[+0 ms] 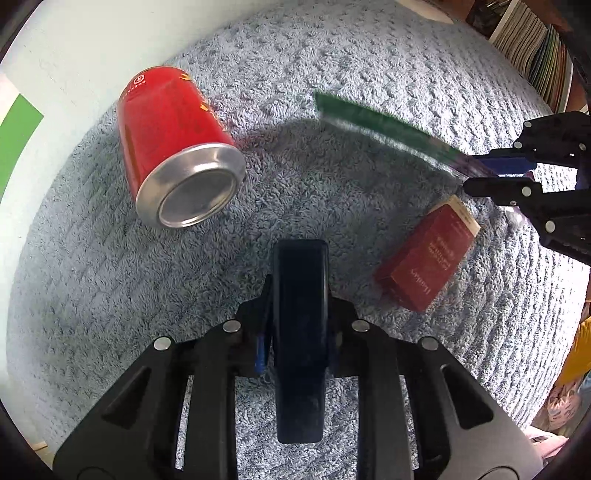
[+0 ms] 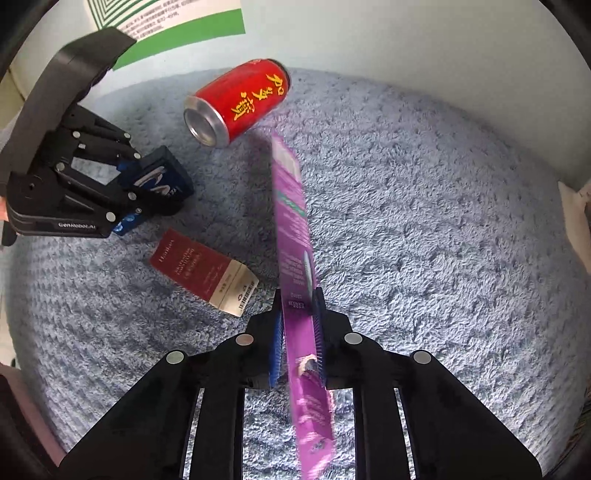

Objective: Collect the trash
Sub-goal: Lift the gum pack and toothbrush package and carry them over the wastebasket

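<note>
My left gripper (image 1: 300, 291) is shut on a dark navy box (image 1: 300, 332), which shows with blue print in the right wrist view (image 2: 162, 181). My right gripper (image 2: 299, 317) is shut on a long flat purple carton (image 2: 295, 236); in the left wrist view its other face looks green (image 1: 380, 125), held in the right gripper (image 1: 495, 173). A red drink can (image 1: 173, 144) lies on its side on the grey-blue carpet (image 1: 332, 55), also seen in the right wrist view (image 2: 240, 99). A dark red small box (image 1: 428, 258) lies flat between the grippers, also in the right wrist view (image 2: 203, 271).
A white wall (image 2: 424, 44) borders the carpet (image 2: 443, 221), with a green-and-white poster (image 2: 177, 26) on it. Books stand on a shelf (image 1: 535, 48) at the upper right of the left wrist view.
</note>
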